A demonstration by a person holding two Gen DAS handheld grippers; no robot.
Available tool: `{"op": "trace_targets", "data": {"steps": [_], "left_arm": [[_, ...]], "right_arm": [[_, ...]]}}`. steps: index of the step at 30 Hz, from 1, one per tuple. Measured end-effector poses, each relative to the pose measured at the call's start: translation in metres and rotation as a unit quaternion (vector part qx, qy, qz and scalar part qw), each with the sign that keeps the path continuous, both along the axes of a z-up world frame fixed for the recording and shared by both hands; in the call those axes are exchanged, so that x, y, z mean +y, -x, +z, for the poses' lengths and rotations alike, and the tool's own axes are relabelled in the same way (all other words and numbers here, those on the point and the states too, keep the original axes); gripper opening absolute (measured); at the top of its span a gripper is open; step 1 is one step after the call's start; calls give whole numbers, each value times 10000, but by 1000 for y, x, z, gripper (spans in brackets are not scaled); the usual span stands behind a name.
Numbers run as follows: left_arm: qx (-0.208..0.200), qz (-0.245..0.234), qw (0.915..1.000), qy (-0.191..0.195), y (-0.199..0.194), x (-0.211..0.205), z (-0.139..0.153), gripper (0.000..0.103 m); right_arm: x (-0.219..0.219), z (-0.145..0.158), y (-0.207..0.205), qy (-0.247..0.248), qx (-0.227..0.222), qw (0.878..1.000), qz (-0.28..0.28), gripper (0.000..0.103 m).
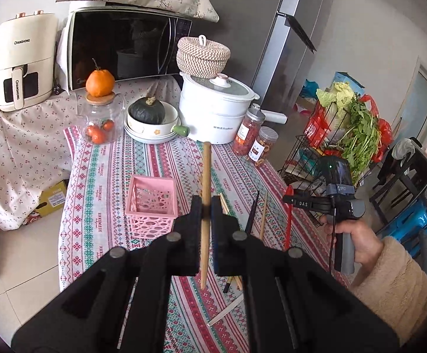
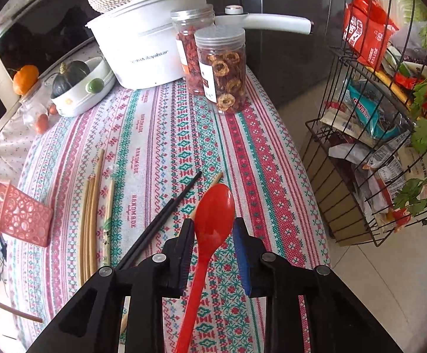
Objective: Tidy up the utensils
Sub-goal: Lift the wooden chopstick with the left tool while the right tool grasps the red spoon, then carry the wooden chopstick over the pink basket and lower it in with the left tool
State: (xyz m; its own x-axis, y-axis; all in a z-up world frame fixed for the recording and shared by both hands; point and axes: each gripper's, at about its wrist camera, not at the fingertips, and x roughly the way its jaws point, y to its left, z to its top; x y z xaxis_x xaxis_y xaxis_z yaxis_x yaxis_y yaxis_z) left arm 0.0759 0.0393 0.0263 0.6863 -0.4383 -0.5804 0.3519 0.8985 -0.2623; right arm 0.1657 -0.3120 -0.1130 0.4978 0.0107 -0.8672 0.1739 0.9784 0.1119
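My left gripper is shut on a wooden chopstick and holds it above the table, just right of the pink basket. My right gripper is open around a red spoon that lies on the patterned tablecloth, its bowl between the fingertips. Black chopsticks and a wooden one lie left of the spoon. Several wooden chopsticks lie further left, near the pink basket. The right gripper also shows in the left wrist view, over the red spoon.
At the table's back stand a white pot, two clear jars, a bowl with a green squash and a glass jar topped by an orange. A wire rack of groceries stands right of the table edge.
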Motion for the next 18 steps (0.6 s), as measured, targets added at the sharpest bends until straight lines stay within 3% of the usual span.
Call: {"op": "trace_targets", "data": {"steps": [4,9,13,18], "left_arm": [[-607,345,9972,270,5,13,24,7],[-1118,992,9869,601,-1,34,36,7],[-1284,1393,9797,659,-15,44,30,7],[-1117,1560,9799,540,-42,44,10,7]], "right_arm": [[6,30,12,-115,-459,9989,33,27],[16,58,21,-251,-932,9953,94,27],[27,73,27,-355,-1180,9923,148,27],[44,85,31,-408,-1385,9892,240,27]]}}
